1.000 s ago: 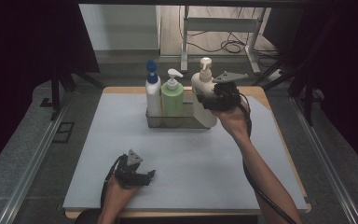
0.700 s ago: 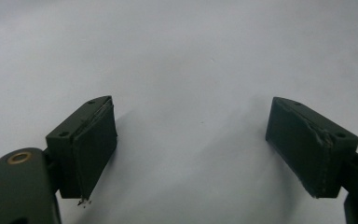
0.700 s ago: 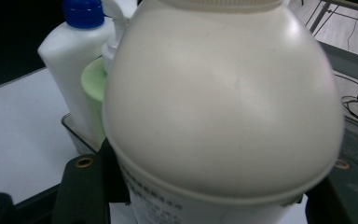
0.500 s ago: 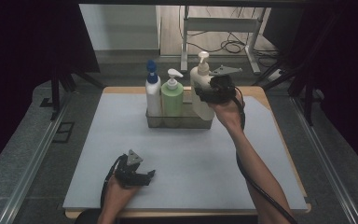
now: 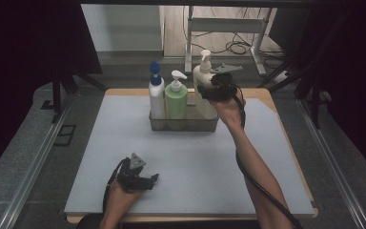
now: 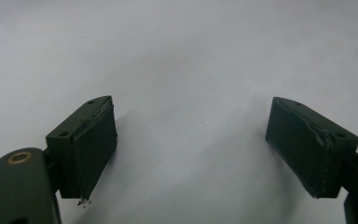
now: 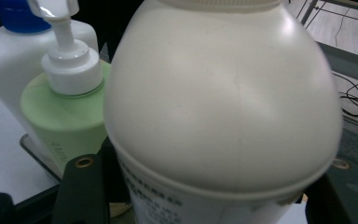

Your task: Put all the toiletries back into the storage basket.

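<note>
My right gripper (image 5: 208,93) is shut on a cream pump bottle (image 5: 201,76), held upright at the right end of a clear tray (image 5: 183,126). In the right gripper view the cream pump bottle (image 7: 223,107) bulges between my two jaws. Whether its base rests in the tray I cannot tell. A white bottle with a blue cap (image 5: 156,98) and a green pump bottle (image 5: 176,101) stand in the tray to its left. Near the table's front edge my left gripper (image 5: 152,180) lies on the grey mat, open, with nothing between its fingers (image 6: 91,144).
The grey mat (image 5: 124,143) covers most of the wooden table. Black curtains hang on both sides. Behind the table there is a metal frame (image 5: 228,26) with cables on the floor. The right gripper's cable (image 5: 255,183) trails along the forearm.
The right gripper has carried the cream bottle left and farther from the person, close against the green bottle at the tray's right end. The left gripper has stayed still.
</note>
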A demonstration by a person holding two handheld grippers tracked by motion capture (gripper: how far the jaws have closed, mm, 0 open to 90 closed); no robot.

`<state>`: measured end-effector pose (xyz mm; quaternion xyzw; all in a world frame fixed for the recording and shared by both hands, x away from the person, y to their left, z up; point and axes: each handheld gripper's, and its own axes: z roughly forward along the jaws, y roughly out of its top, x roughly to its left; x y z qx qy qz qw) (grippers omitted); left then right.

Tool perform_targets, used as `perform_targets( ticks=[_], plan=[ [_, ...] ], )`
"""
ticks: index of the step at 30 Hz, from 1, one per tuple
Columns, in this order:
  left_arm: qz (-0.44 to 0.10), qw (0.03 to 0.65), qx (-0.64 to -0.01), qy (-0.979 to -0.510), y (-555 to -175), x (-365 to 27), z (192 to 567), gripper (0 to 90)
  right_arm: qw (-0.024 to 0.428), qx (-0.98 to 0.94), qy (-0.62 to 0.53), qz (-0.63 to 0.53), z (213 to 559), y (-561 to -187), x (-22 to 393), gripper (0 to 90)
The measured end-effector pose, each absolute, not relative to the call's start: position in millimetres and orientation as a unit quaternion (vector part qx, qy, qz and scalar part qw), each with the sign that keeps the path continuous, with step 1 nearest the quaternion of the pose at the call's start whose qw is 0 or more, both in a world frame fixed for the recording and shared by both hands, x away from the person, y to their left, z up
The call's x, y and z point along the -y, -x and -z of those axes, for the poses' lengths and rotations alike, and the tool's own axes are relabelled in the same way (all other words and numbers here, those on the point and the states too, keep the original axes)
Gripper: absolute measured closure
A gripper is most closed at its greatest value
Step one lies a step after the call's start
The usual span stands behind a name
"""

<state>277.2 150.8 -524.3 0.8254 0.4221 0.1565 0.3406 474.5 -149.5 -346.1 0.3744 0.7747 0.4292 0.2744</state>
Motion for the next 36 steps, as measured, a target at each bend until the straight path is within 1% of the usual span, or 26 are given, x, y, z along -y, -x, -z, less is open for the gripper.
perform_targets(
  ticks=[9,22,36],
  plan=[
    [-0.156,0.340,-0.423,-0.826,-277,-151,524,15.9,0.277,-0.771,-0.381,-0.429,353,-486,145,38.7],
    [-0.156,0.340,-0.422,-0.826,-277,-151,524,15.9,0.277,-0.773,-0.381,-0.425,373,-497,133,38.6],
    [-0.156,0.339,-0.422,-0.826,-277,-151,524,15.9,0.263,-0.780,-0.389,-0.414,392,-494,134,38.5]
  ],
)
